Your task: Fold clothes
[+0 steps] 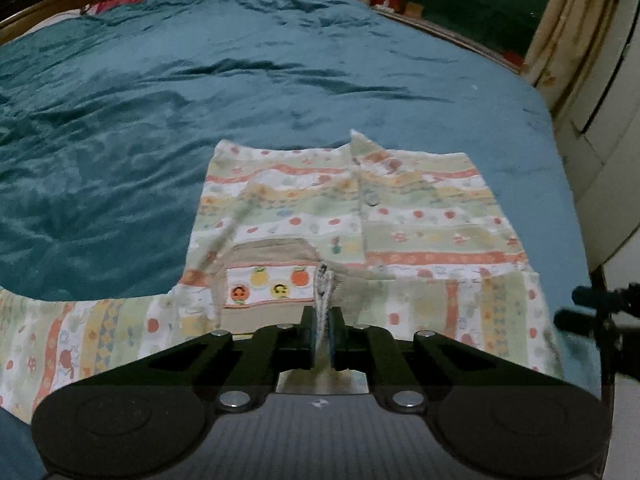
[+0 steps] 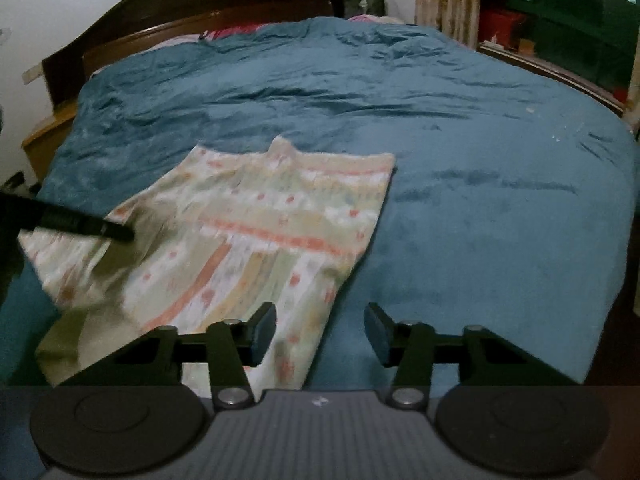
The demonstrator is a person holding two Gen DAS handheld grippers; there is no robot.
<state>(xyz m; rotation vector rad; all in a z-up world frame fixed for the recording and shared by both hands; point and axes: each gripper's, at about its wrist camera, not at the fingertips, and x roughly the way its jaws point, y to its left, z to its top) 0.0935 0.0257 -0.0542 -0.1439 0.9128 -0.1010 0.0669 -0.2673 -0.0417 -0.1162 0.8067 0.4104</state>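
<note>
Keep left gripper point(image 1: 322, 322) jaws pinched on shirt point(image 1: 352, 216) collar, set right gripper point(image 2: 320, 334) half-open jaws astride the sleeve edge between them, then close.

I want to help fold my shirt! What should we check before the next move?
1. Left gripper shut on the shirt's neck edge: ok.
2. Right gripper pinching the shirt: not ok, open with nothing between its fingers.
3. Shirt lying flat on the blue blanket: ok, mostly spread out.
4. Sleeve spread out: ok.
5. Shirt all on the bed: cannot tell, near edge hidden.
</note>
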